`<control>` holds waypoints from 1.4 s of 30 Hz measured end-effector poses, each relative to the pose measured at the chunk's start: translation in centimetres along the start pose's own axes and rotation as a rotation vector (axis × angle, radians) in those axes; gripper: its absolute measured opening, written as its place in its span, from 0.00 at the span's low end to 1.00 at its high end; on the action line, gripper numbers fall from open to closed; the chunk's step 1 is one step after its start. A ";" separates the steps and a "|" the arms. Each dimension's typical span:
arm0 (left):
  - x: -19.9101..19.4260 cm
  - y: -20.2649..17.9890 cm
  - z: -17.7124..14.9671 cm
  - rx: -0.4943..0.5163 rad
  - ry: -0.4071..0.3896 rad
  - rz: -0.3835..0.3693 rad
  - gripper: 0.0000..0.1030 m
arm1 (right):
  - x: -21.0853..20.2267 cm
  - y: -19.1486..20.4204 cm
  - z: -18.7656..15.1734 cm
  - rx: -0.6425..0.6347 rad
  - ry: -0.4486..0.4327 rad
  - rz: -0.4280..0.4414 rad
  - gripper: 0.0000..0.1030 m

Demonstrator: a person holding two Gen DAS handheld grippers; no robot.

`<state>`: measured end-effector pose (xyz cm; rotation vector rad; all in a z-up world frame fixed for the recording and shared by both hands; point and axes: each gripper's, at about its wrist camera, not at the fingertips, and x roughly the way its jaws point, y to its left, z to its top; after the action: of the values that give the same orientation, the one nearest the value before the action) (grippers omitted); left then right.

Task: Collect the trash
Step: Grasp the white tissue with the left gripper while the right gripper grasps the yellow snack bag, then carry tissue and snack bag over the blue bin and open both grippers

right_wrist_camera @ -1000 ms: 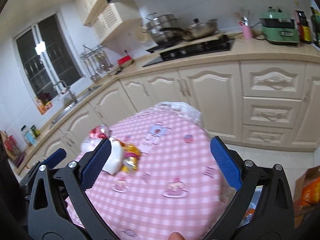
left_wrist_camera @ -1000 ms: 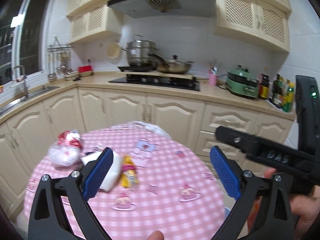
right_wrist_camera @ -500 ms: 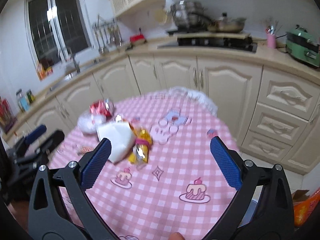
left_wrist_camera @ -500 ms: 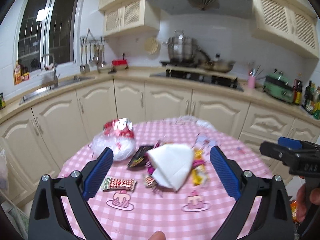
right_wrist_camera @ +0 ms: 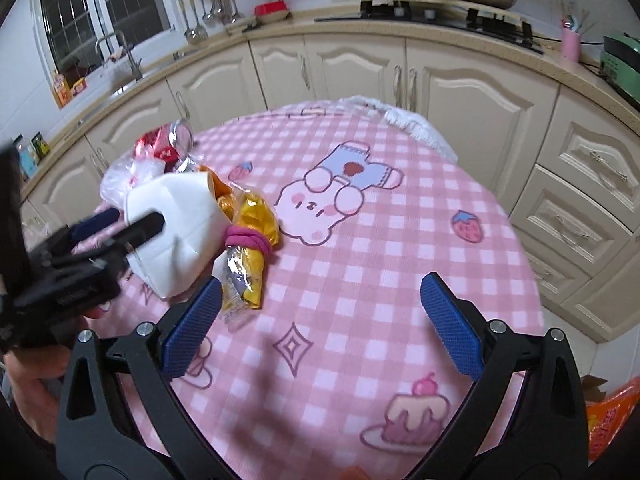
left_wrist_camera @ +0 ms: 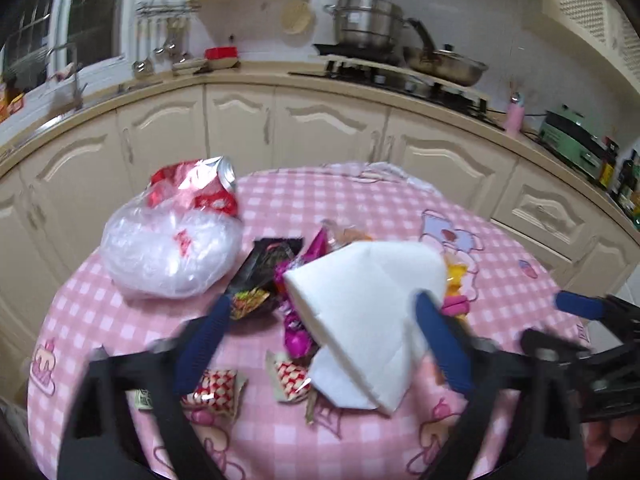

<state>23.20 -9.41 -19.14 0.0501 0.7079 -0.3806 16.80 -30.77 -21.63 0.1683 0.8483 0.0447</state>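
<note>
A round table with a pink checked cloth (left_wrist_camera: 280, 440) (right_wrist_camera: 400, 240) carries a heap of trash. In it lie a folded white napkin (left_wrist_camera: 360, 312) (right_wrist_camera: 180, 216), a clear plastic bag with a crushed red can (left_wrist_camera: 172, 240), a black wrapper (left_wrist_camera: 260, 276), a magenta wrapper (left_wrist_camera: 296, 332), red-checked wrappers (left_wrist_camera: 212, 392) and a yellow wrapper (right_wrist_camera: 248, 248). My left gripper (left_wrist_camera: 320, 344) (right_wrist_camera: 120, 224) is closing with the napkin between its jaws, and the left pad is still clear of it. To the right, my right gripper (right_wrist_camera: 322, 328) (left_wrist_camera: 568, 326) is open over bare cloth.
Cream cabinets and a counter curve behind the table, with a sink (left_wrist_camera: 60, 80) at the left and a hob with pots (left_wrist_camera: 368, 24) in the middle. An orange bag (right_wrist_camera: 608, 412) lies on the floor by the table's right edge. A person's hand (right_wrist_camera: 36, 380) holds the left gripper.
Both grippers have come down and closer to the table. The left jaws have narrowed around the white napkin. The right gripper's jaws stay wide.
</note>
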 end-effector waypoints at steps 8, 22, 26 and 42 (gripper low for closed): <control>-1.8 -0.4 -0.5 0.005 -0.040 -0.045 0.24 | 4.5 2.6 1.0 -0.080 0.072 0.016 0.63; -3.0 -3.8 -1.6 0.099 -0.042 -0.090 0.31 | 1.2 -0.4 -1.6 0.008 0.034 0.016 0.26; -1.6 -5.7 -2.3 0.159 -0.013 -0.087 0.15 | 0.1 -1.6 -2.0 0.030 0.021 0.012 0.26; -9.2 -8.1 -2.5 0.083 -0.155 -0.159 0.11 | -9.0 -4.7 -3.2 0.064 -0.151 0.067 0.25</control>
<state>12.41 -13.56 -14.44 0.0425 0.5445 -0.5604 8.27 -35.93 -17.82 0.2568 0.6935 0.0670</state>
